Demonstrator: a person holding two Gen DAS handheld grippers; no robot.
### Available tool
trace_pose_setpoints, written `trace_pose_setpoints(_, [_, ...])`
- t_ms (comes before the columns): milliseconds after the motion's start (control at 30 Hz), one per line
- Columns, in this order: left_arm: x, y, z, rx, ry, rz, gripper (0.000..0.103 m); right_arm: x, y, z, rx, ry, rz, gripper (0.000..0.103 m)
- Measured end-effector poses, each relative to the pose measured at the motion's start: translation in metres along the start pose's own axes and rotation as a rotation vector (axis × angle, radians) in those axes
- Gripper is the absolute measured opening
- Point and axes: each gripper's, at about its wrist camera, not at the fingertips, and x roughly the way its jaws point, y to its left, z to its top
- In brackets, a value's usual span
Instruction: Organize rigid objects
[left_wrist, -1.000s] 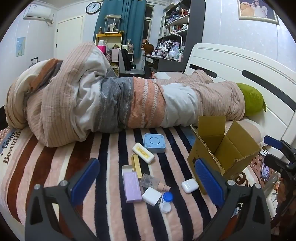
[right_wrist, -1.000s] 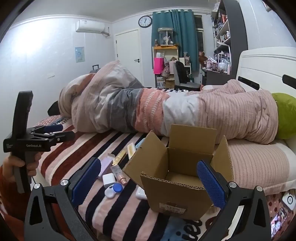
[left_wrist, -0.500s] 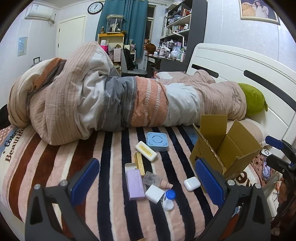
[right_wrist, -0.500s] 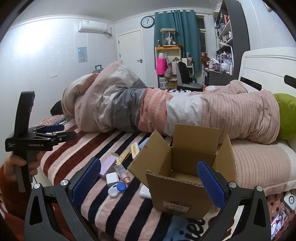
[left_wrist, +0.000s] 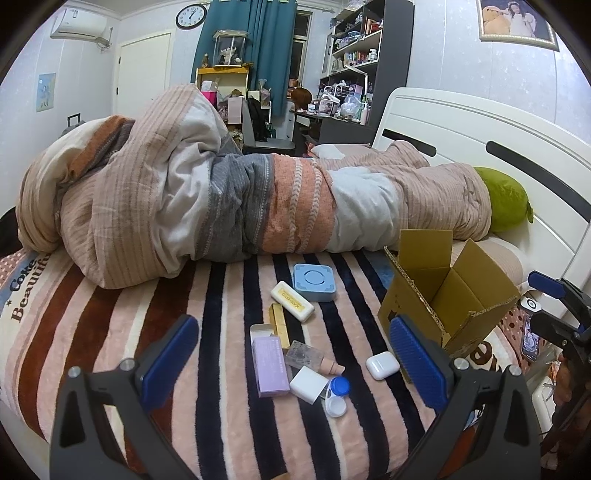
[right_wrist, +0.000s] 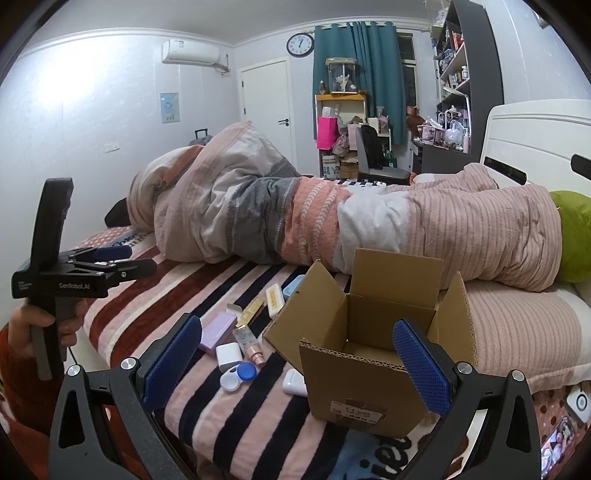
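Brown cardboard box (right_wrist: 373, 354) stands flaps-up; both 2 grippers (left_wrist: 295, 354) (right_wrist: 297, 354) spread, holding nothing.

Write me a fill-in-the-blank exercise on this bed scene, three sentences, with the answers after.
1. The cardboard box stands on the bed with its flaps ____.
2. Both the left gripper and the right gripper hold ____.
3. The white earbud case lies on the blanket right beside the ____.

Answers: open; nothing; cardboard box
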Motion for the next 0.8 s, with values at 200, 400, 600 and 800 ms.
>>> trace_pose_setpoints(200, [-0.0015,-0.0014,-0.0008,0.002,0.002,0.007,0.103,-0.0001,0.0004,-0.0004,0.002,-0.001,0.001,0.103])
trace_pose_setpoints(400, [-0.004,-0.0016,-0.0025,-0.003,0.001,0.012,0.103,0.0007,0.0028,0.0002,0.001,0.004,0.004,0.103])
trace_pose_setpoints(600, [-0.0044,0.0,-0.0024,-0.003,0.0,0.01,0.103,0.001,0.0059,-0.0014,-0.004,0.005,0.012,0.103])
trace_pose_setpoints(800, [-0.0051,0.0013,-0.0027,-0.006,0.0,0.013,0.103,0.0012,0.006,-0.0022,-0.014,0.007,0.019,0.103])
